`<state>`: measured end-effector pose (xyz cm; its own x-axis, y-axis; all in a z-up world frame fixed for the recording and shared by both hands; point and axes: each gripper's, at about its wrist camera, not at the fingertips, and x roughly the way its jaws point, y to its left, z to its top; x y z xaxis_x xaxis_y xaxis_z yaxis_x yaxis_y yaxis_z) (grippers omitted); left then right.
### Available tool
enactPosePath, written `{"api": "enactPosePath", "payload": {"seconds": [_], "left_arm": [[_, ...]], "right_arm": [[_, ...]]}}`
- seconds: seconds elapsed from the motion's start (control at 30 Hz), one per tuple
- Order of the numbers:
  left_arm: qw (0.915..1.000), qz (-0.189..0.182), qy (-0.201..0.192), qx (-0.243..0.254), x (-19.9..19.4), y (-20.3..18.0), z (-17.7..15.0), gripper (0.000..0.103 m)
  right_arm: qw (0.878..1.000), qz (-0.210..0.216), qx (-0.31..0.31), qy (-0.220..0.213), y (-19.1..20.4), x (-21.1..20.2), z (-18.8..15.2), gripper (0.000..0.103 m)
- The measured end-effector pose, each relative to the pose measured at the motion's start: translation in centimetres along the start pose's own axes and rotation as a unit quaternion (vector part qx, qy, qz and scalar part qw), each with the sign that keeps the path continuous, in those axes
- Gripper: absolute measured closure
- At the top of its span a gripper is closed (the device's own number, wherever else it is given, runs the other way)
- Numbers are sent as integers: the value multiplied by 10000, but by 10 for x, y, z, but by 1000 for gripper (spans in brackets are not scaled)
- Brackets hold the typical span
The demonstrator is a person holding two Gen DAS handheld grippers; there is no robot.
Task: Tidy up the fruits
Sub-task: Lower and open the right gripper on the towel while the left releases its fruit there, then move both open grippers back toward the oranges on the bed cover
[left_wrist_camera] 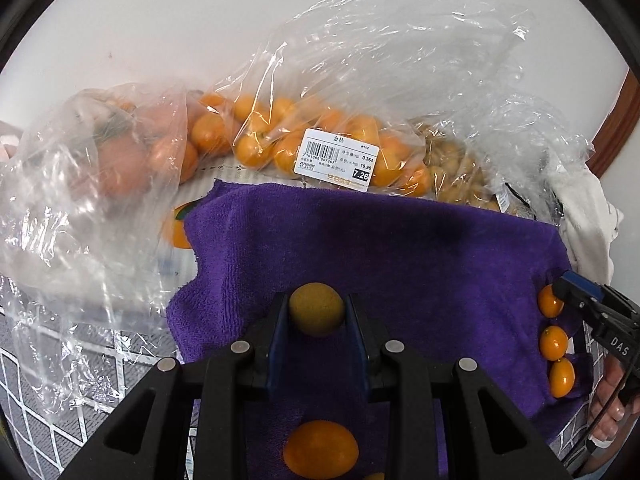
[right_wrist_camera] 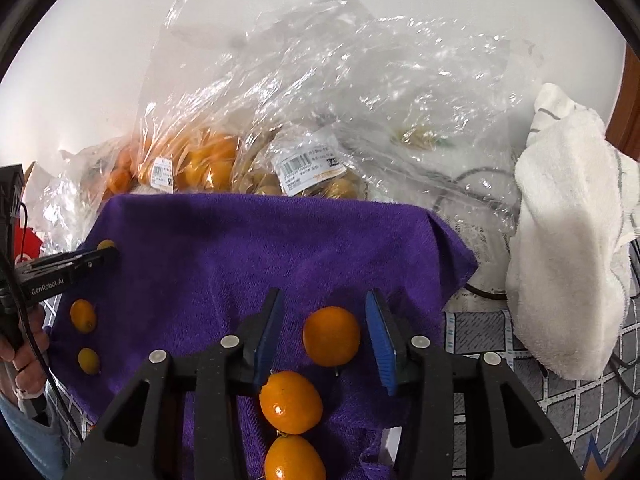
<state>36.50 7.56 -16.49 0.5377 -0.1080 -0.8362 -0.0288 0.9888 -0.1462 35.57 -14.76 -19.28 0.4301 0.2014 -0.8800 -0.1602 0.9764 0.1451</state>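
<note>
1. The dull yellow kumquat (left_wrist_camera: 316, 309) sits pinched between the pads of the left tool (left_wrist_camera: 316, 312), low over the purple towel (left_wrist_camera: 400, 248); lower it until it rests, then release gently so it cannot roll.
2. The orange kumquat (right_wrist_camera: 331, 336) lies on the towel between the spread pads of the right tool (right_wrist_camera: 326, 336), apparently untouched; lift straight up, clear of the row beneath.

I see a purple towel (right_wrist_camera: 248, 248) with orange fruits (right_wrist_camera: 331, 336) on it, a white towel (right_wrist_camera: 568, 264), clear bags (left_wrist_camera: 80, 184) and black grippers (left_wrist_camera: 317, 316) with blue pads (right_wrist_camera: 380, 340).
</note>
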Motion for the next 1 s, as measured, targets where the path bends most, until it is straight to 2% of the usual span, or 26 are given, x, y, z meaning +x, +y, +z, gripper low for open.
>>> {"api": "enactPosePath", "payload": {"seconds": [0.13, 0.33, 0.43, 0.5, 0.87, 1.0], "left_arm": [[9999, 102, 86, 24, 4, -1, 0, 76], [9999, 14, 125, 65, 2, -7, 1, 75], [9999, -78, 97, -2, -4, -5, 2, 68], [9999, -122, 37, -29, -8, -3, 2, 67], [9991, -382, -24, -155, -13, 9, -1, 67], [9978, -646, 61, -145, -7, 8, -4, 66]], "right_arm": [[9999, -34, 29, -117, -1, -7, 1, 60], [9996, -148, 36, -219, -1, -14, 2, 60], [9992, -284, -7, -263, 1, -16, 3, 60], [9990, -307, -35, -308, 2, -18, 3, 60], [9993, -211, 13, -314, 0, -12, -1, 60], [9995, -67, -29, -307, 0, -10, -3, 60]]}}
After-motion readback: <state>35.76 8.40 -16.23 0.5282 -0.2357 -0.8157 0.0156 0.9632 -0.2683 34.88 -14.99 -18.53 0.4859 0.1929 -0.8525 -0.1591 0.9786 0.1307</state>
